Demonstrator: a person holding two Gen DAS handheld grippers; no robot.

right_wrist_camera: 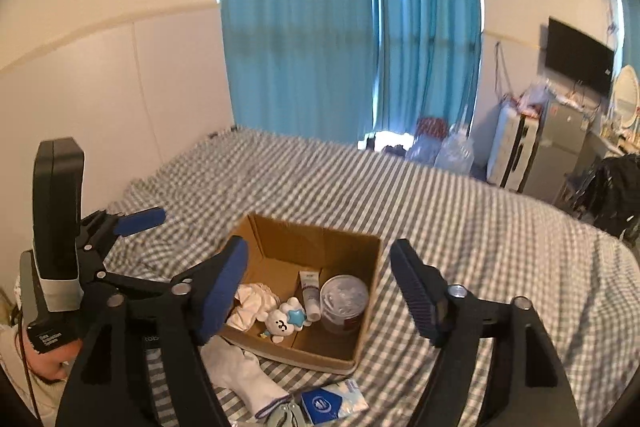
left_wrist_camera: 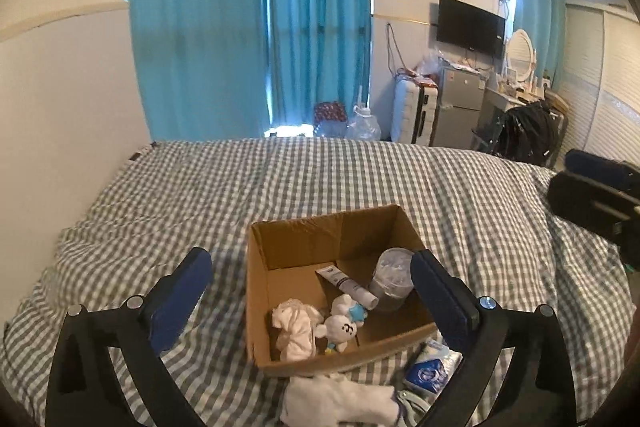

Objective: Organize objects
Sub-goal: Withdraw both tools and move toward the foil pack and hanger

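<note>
An open cardboard box (left_wrist_camera: 296,239) (right_wrist_camera: 352,247) sits on the checked bed. Inside lie a white cloth (left_wrist_camera: 294,327) (right_wrist_camera: 252,305), a white plush toy with a blue star (left_wrist_camera: 342,323) (right_wrist_camera: 286,321), a white tube (left_wrist_camera: 348,285) (right_wrist_camera: 311,293) and a clear lidded tub (left_wrist_camera: 392,277) (right_wrist_camera: 344,301). In front of the box lie a white sock (left_wrist_camera: 340,401) (right_wrist_camera: 244,377) and a blue tissue pack (left_wrist_camera: 432,367) (right_wrist_camera: 334,403). My left gripper (left_wrist_camera: 312,291) is open and empty above the box; it also shows at the left of the right wrist view (right_wrist_camera: 120,223). My right gripper (right_wrist_camera: 320,287) is open and empty.
The grey checked bed cover (left_wrist_camera: 320,179) (right_wrist_camera: 480,219) spreads all around the box. A wall runs along the left. Blue curtains (left_wrist_camera: 248,27), water bottles, a suitcase (left_wrist_camera: 412,111), a small fridge and a chair stand beyond the bed.
</note>
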